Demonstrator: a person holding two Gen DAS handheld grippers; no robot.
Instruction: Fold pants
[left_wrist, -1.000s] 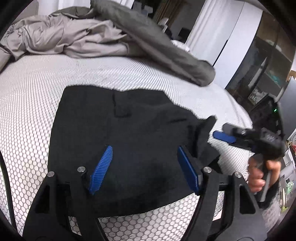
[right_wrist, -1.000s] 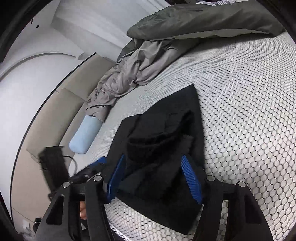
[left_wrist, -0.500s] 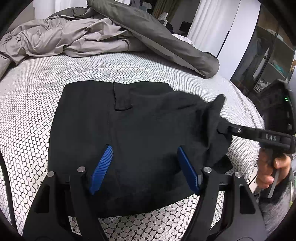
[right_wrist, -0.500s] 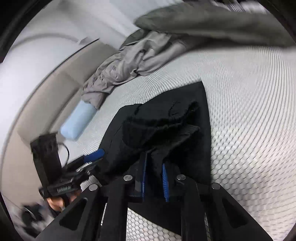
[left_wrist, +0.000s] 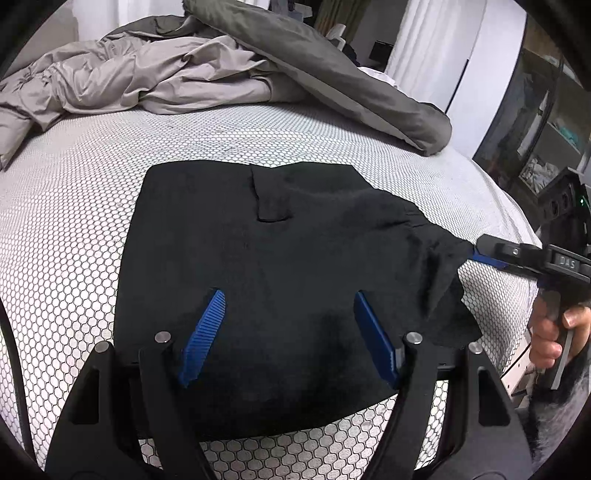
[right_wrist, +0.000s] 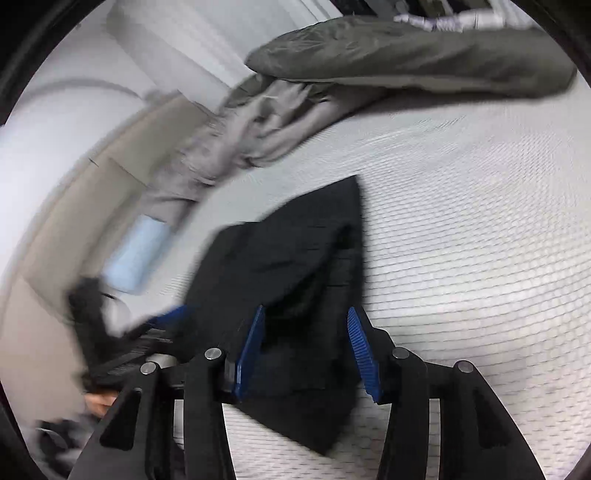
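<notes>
Here the left claw (left_wrist: 290, 334) stands wide, its blue pads (left_wrist: 203, 338) spread over the near part of the black pants (left_wrist: 258, 266) without pinching any cloth; the pants lie flat on the bed just ahead of it and below it, folded into a broad dark block. Off to that claw's right, the right claw (left_wrist: 484, 256) shows from the side at the pants' rumpled right corner, its blue tip at the edge of the cloth, with a hand (left_wrist: 554, 336) wrapped around its grip. In the right wrist view, which is blurred, the right claw (right_wrist: 306, 350) has just been opening after a pinch and now stands partly open, its ribbed fingers (right_wrist: 360, 347) apart with a raised fold of the pants (right_wrist: 295, 273) between them; the cloth lies against the left pad but clear of the right one, so nothing is clamped. Beyond both claws the honeycomb-patterned mattress cover (left_wrist: 74, 206) runs out bare around the pants. Farther ahead of the left claw a crumpled grey duvet (left_wrist: 140, 81) is heaped at the far end of the bed, with a darker olive quilt (left_wrist: 332, 77) draped across it towards the right. To the right claw's far left, a pale blue bolster (right_wrist: 138, 254) lies near the bed's edge.
</notes>
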